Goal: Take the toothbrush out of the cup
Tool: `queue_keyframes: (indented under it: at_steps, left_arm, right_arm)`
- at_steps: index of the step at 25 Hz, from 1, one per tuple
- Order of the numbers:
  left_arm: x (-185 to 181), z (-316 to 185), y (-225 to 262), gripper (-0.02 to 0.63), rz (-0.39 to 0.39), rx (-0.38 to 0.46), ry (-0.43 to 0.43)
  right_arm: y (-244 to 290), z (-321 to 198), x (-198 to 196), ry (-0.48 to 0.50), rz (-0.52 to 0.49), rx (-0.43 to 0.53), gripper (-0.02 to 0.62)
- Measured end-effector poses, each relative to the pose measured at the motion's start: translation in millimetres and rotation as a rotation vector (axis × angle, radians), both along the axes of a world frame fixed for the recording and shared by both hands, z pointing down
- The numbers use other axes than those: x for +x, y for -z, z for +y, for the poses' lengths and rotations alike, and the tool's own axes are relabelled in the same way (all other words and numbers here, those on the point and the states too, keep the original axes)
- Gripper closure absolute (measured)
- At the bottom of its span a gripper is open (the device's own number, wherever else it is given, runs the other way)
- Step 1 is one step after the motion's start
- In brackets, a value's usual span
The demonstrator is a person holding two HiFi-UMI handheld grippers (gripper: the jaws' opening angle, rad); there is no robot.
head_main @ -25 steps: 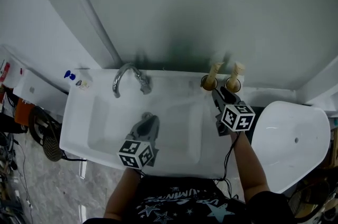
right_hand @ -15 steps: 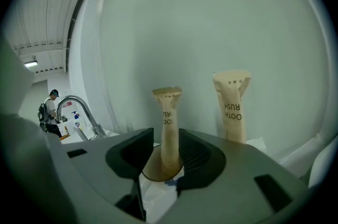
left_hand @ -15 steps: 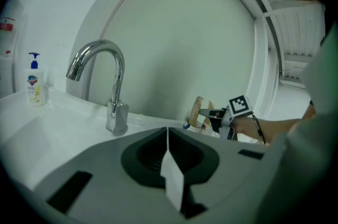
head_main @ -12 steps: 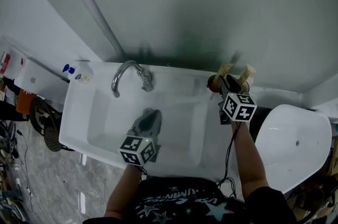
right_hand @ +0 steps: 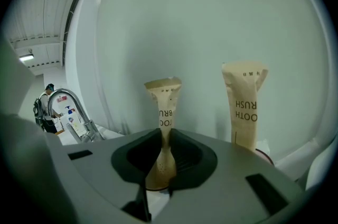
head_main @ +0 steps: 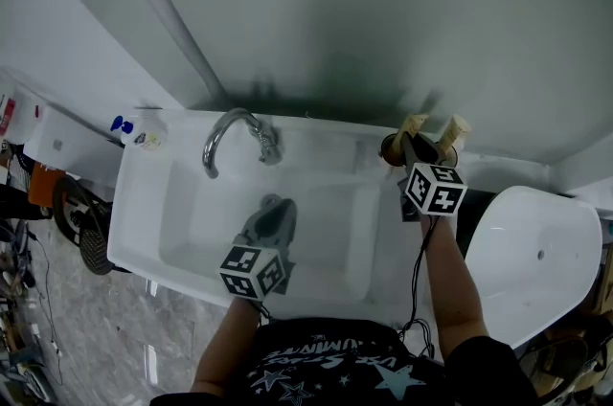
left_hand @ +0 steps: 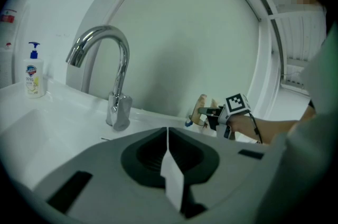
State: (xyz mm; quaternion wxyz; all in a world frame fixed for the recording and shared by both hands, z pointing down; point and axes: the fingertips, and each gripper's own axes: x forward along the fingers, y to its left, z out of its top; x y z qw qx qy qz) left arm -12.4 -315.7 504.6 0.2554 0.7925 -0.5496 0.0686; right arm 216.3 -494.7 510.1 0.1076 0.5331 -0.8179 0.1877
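Note:
Two toothbrushes in tan paper wrappers stand upright in dark cups on the sink's back right corner. My right gripper reaches to the left toothbrush. In the right gripper view its jaws have just been closing, and the right gripper now pinches the narrow waist of that toothbrush, still upright. The second toothbrush stands free to the right. My left gripper hangs over the basin, and in its own view the left gripper is shut with nothing in it.
A chrome faucet rises at the back of the white sink, with a soap bottle at the back left corner. A white toilet is to the right. The wall stands close behind the cups.
My right gripper moved forward onto the left toothbrush and its jaws closed on the wrapper. The left gripper stays over the basin.

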Motion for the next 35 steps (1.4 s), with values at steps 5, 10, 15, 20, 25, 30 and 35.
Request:
queue_keyframes:
  at_steps: [5,10,15,20,25,30,35]
  left_arm:
    - [1.8,6.4,-2.4,0.586,0.003,0.004,-0.016]
    - [-1.1,14.2,2.1,0.586,0.015,0.019,-0.03]
    - [-4.6,23.9,6.4,0.586,0.017,0.032,-0.051]
    - [-6.9,32.4,14.5,0.586,0.018,0.055,-0.074]
    - [-7.5,44.2,17.5,0.586,0.023,0.061,-0.1]
    - [-1.9,56.7,18.3,0.586,0.03,0.065,-0.138]
    - [5.0,74.2,19.5,0.586,0.036,0.065,-0.183]
  right_arm:
    - [4.0,7.0,0.7,0.001,0.006,0.007,0.536]
    - [24.5,15.9,-1.8,0.005,-0.009,0.042,0.541]
    - [55.3,24.7,-0.7,-0.016,-0.046,0.103,0.543]
    - [91.8,39.1,2.3,-0.027,-0.062,0.178,0.543]
    - [117.0,63.0,8.0,-0.046,-0.076,0.225,0.543]
    - [114.4,92.0,13.1,-0.058,-0.075,0.203,0.543]
    - [103.2,126.6,15.8,-0.069,-0.055,0.177,0.543]
